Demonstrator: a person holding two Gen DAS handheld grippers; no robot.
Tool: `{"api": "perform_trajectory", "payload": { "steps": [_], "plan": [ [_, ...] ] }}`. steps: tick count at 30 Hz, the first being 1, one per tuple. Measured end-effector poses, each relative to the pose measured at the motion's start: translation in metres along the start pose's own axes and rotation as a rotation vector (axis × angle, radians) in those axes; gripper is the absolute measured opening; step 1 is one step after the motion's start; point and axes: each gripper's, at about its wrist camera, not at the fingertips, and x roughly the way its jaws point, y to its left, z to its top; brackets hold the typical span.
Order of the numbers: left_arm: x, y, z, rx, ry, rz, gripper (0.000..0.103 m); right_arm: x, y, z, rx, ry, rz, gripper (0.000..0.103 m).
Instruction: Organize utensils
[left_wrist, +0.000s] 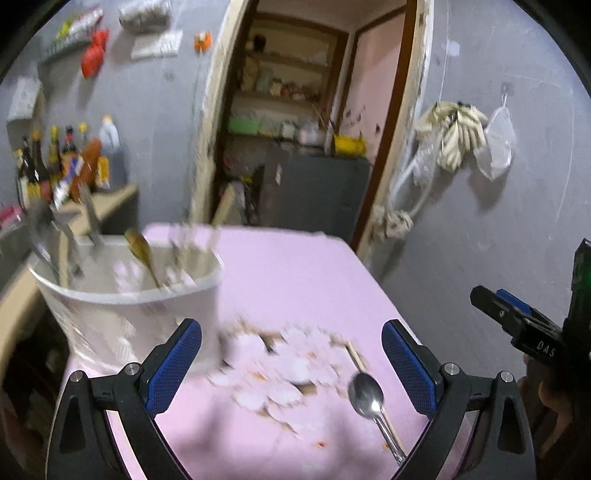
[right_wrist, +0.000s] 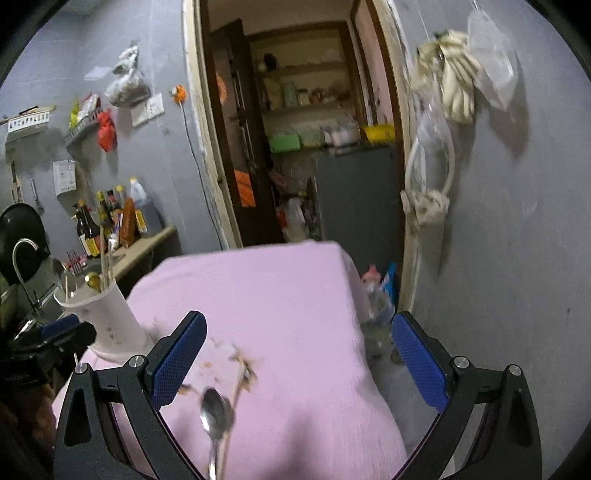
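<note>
- Both sets of jaws stand spread wide with nothing between them: the left gripper (left_wrist: 291, 363) and the right gripper (right_wrist: 299, 360) each show their blue textured pads far apart above the pink cloth-covered table (left_wrist: 288, 266).
- A shiny metal spoon (left_wrist: 367, 397) lies flat on the cloth, bowl up and pointing away toward the doorway, its handle running back toward the near right edge of the table; in the right wrist view the same spoon (right_wrist: 216, 411) sits low between the open fingers, long axis nearly straight away from the camera.
- A thin pale wooden chopstick (left_wrist: 356, 356) lies just beside the spoon, roughly parallel, its far end on the blurred floral print in the cloth.
- A tall white plastic utensil holder (left_wrist: 136, 302) stands upright at the table's left side, well apart from the spoon; forks, a gold-coloured spoon and sticks stand in it, blurred.
- The holder rises just beyond the left gripper's left finger.
- Beyond the table: a row of dark sauce bottles (right_wrist: 107, 221) on a counter, and an open doorway to shelves.
</note>
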Motion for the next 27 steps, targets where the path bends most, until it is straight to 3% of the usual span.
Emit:
{"api": "perform_trajectory", "payload": {
  "steps": [7,11,14,20,25,27],
  "plan": [
    [0.039,-0.006,-0.029,-0.008,0.112,-0.056,0.098,0.038,-0.025,-0.041,0.045,0.149,0.052,0.098],
    [0.054,-0.009,-0.04,-0.005,0.142,-0.085,0.094,0.065,-0.024,-0.059,0.045,0.212,0.098,0.074],
    [0.064,-0.014,-0.047,0.014,0.166,-0.098,0.088,0.079,-0.019,-0.069,0.021,0.24,0.117,0.071],
    [0.08,-0.027,-0.051,0.053,0.22,-0.163,0.069,0.09,-0.013,-0.075,0.03,0.291,0.183,0.057],
    [0.095,-0.029,-0.054,0.036,0.28,-0.232,0.045,0.105,-0.019,-0.077,0.081,0.346,0.255,0.043],
    [0.102,-0.029,-0.055,0.019,0.31,-0.259,0.04,0.115,-0.016,-0.077,0.089,0.369,0.285,0.038]
  ]
}}
